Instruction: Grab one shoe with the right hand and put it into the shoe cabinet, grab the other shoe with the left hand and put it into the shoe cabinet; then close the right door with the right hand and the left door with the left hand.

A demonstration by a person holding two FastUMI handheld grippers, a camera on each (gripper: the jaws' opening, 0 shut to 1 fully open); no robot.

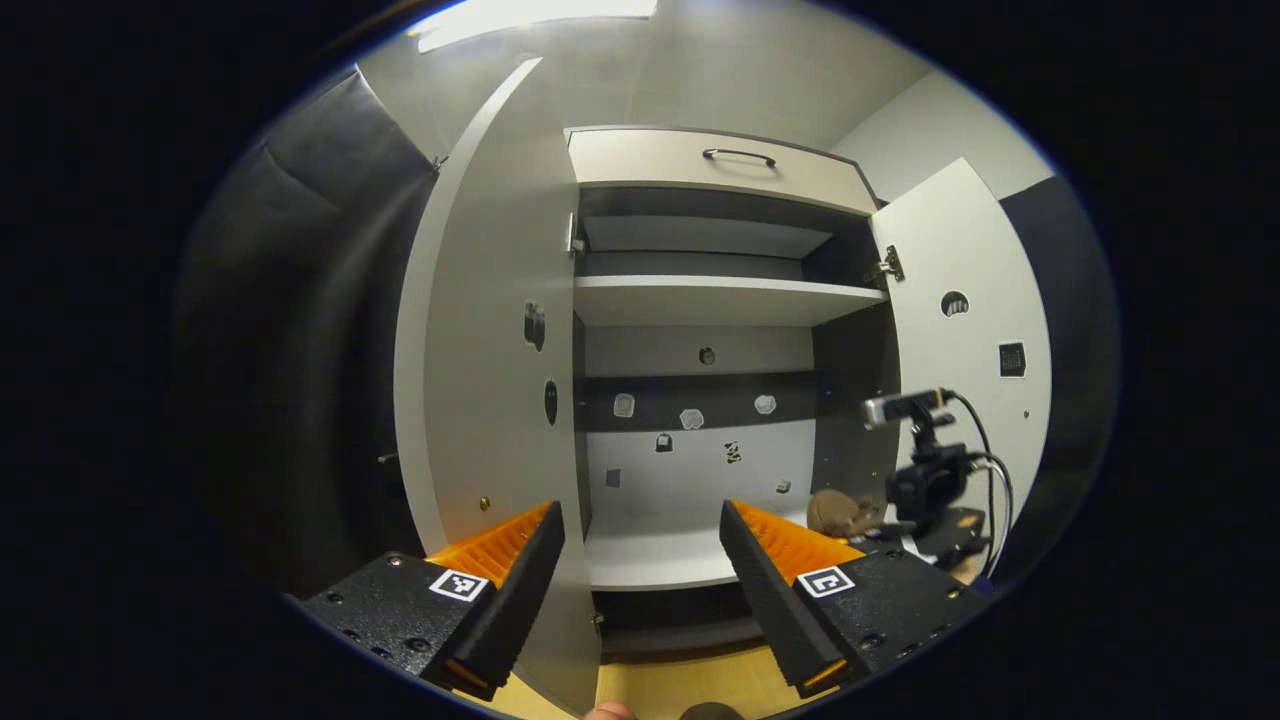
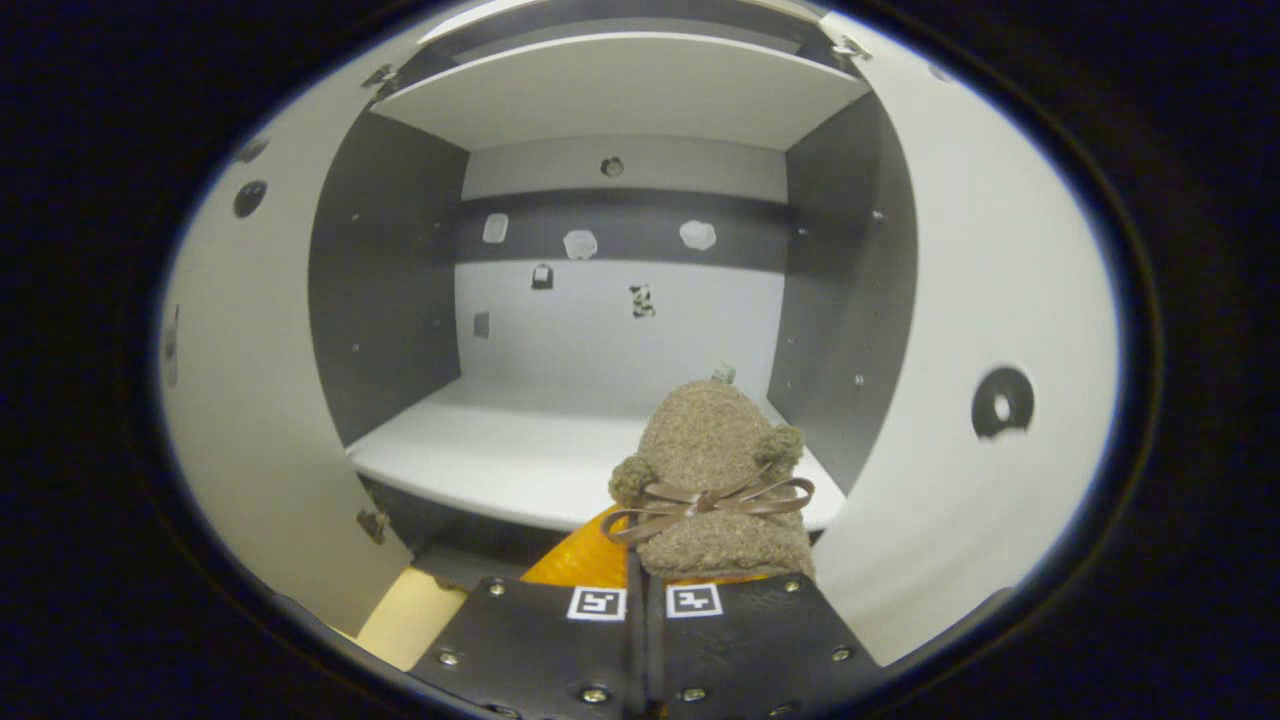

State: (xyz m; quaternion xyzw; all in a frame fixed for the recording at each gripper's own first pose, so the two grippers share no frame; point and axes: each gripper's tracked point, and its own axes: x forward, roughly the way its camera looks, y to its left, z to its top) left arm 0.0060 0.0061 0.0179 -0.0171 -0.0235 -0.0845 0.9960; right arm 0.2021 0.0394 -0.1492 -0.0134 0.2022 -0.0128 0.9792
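So far the task looks barely begun: the right gripper (image 2: 640,585), its fingers pinched on the heel of a fuzzy brown slipper-like shoe with a ribbon bow (image 2: 712,470), holds it just over the front edge of the bottom shelf (image 2: 480,450) of the white-and-grey shoe cabinet (image 1: 720,300), not yet set down. Both doors, left door (image 1: 480,350) and right door (image 1: 965,340), stand open, and the second shoe remains to be fetched. Only the left gripper view takes in the top drawer above that shelf, with the left gripper (image 1: 640,560) before the cabinet, fingers spread and empty.
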